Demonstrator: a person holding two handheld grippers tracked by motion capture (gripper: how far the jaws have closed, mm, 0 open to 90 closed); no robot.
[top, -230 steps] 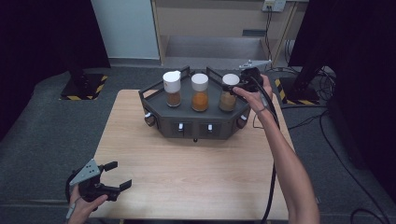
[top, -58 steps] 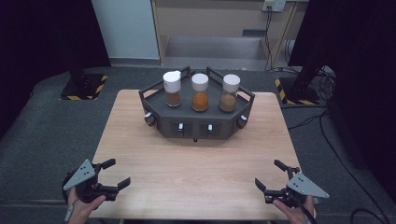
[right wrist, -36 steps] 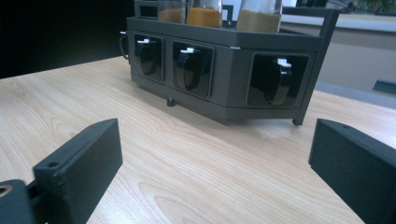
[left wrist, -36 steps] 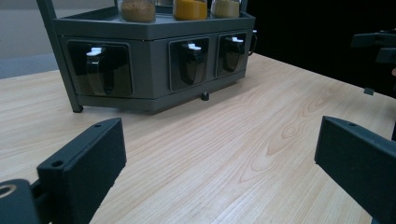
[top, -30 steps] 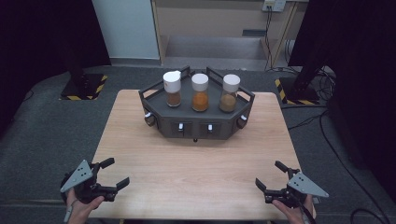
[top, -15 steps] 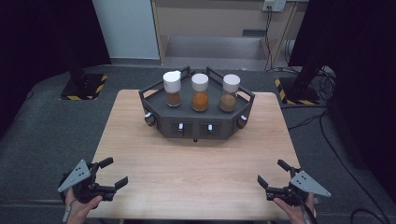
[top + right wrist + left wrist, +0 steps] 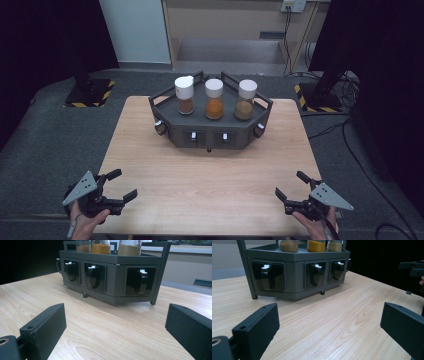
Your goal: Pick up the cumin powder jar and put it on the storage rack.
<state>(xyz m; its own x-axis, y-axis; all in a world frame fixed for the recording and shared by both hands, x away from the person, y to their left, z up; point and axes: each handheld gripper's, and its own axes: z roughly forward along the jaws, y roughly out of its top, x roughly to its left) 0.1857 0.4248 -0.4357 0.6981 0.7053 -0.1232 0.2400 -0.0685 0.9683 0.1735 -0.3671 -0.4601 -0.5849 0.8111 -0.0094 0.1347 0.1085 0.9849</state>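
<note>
At twelve o'clock on the pale wooden tabletop (image 7: 210, 175), the dark grey spice rack (image 7: 210, 130) is holding three white-capped jars. Left tool (image 7: 119, 186) and right tool (image 7: 290, 186) are hovering apart-jawed, empty; approaching level would help.

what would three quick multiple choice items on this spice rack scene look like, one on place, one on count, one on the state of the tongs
1. Where do the jars stand?
A. on top of the dark rack
B. on the bare table
C. on the floor

2. How many jars are there?
A. two
B. three
C. five

3. How are both tongs?
A. shut on jars
B. open and holding nothing
C. shut on a drawer handle

Answers:
1 A: the jars stand in a row on top of the rack.
2 B: three white-capped jars show in the high view.
3 B: the left tongs and right tongs are spread over the table, near its front edge, apart from the rack.
</note>
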